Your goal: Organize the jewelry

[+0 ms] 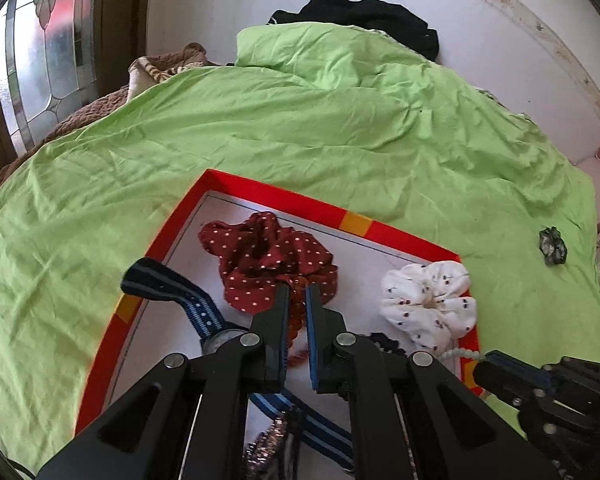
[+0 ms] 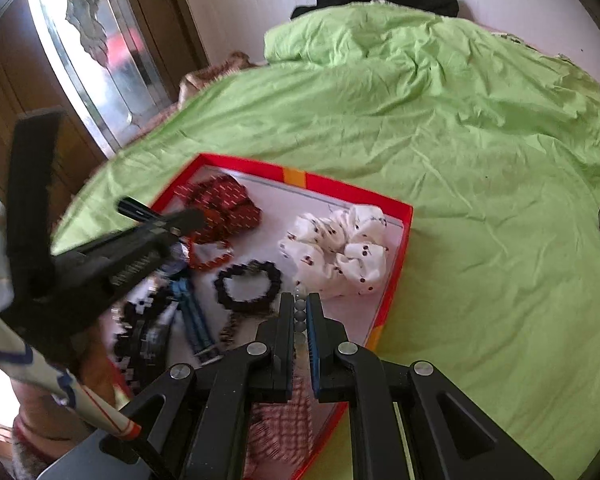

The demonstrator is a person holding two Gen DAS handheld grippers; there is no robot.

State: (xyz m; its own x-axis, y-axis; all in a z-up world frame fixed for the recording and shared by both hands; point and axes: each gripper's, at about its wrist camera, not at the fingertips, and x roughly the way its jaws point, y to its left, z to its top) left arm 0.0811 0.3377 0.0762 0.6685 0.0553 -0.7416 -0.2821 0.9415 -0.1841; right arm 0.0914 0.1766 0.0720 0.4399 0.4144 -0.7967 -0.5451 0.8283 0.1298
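Red cardboard tray [image 1: 277, 194] lies on the green bedsheet [image 1: 340, 120] and collects the jewelry: maroon dotted scrunchie [image 1: 268, 256], white printed scrunchie [image 1: 428, 300], black bead bracelet [image 2: 247, 282], amber bead string [image 1: 294, 322], blue-strapped watch [image 1: 204, 312], pale pearl strand [image 2: 299, 312]. Left claw [image 1: 298, 288] hangs over the amber beads, jaws nearly together; whether it pinches them I cannot tell. Right claw [image 2: 300, 300], pressed together, sits over the pearl strand; grip unclear. One small dark piece [image 1: 553, 246] lies apart on the sheet, probably awaiting collection.
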